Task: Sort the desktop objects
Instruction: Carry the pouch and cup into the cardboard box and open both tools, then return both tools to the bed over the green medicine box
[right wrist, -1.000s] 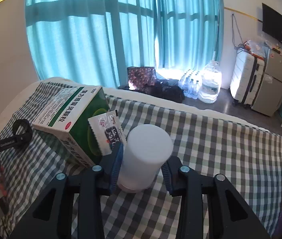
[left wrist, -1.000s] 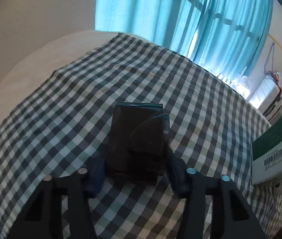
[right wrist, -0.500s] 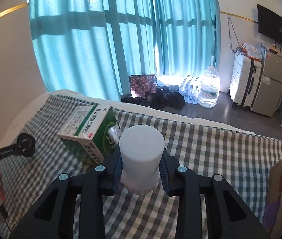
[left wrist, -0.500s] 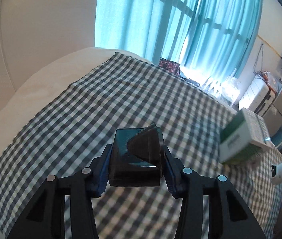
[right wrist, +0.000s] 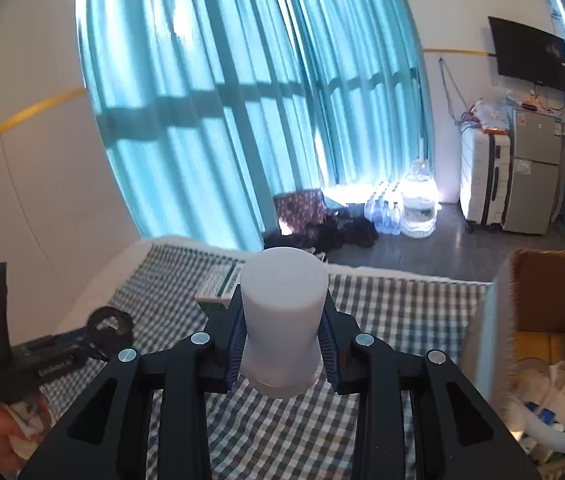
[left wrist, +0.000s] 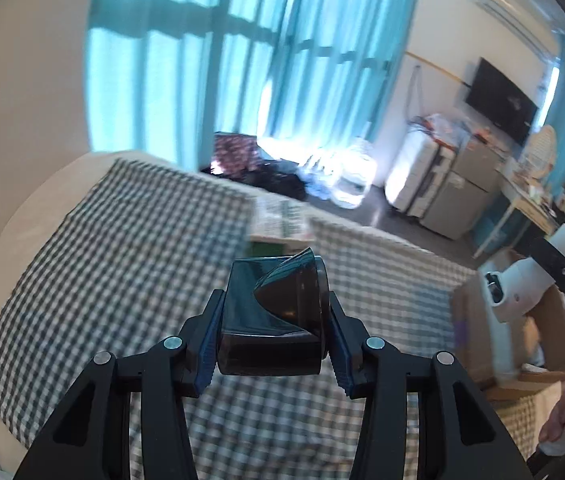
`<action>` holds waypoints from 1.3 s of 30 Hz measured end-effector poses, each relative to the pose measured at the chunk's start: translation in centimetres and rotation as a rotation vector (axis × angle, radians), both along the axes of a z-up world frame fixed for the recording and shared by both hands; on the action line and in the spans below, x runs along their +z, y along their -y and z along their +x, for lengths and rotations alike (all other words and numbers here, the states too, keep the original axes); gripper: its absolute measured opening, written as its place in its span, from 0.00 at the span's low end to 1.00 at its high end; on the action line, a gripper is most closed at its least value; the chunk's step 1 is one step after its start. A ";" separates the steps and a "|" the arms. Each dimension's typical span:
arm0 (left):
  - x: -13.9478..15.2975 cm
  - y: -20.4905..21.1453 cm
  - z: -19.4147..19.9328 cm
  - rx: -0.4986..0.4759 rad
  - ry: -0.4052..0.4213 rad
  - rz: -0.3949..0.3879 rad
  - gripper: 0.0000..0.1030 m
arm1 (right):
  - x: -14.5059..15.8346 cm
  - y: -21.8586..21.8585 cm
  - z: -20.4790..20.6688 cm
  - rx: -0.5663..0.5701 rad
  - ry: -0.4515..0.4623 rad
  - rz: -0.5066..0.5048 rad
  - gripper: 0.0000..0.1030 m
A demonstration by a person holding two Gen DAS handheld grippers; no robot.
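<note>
My left gripper is shut on a glossy black box-shaped object and holds it up above the checked tablecloth. My right gripper is shut on a white cylindrical container, also held above the cloth. A green and white medicine box lies on the cloth beyond the black object; in the right wrist view its edge shows behind the white container. An open cardboard box with mixed items inside stands at the right.
The cardboard box also shows at the right of the left wrist view, with the right gripper's device over it. The left gripper's handle is at the lower left. Turquoise curtains, a suitcase and a water jug are across the room.
Both grippers have risen and tilted up with their objects, so more of the room shows. The medicine box now looks farther away, and the cardboard box has come into view.
</note>
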State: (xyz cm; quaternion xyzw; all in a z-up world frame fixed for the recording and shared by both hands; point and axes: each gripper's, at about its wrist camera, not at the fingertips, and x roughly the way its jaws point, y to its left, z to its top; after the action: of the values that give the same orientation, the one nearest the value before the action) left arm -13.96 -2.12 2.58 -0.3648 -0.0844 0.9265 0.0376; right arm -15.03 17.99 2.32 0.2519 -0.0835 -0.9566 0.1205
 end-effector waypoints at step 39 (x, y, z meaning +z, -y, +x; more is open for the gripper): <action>-0.3 -23.9 -2.5 -0.458 0.024 -0.074 0.99 | 0.4 -23.7 2.6 -0.430 0.182 0.047 0.64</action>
State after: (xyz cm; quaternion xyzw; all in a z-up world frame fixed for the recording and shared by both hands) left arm -16.43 21.78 2.25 -0.3864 0.0340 0.8919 0.2325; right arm -12.45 41.70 2.76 0.3165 -0.1237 -0.9352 -0.1000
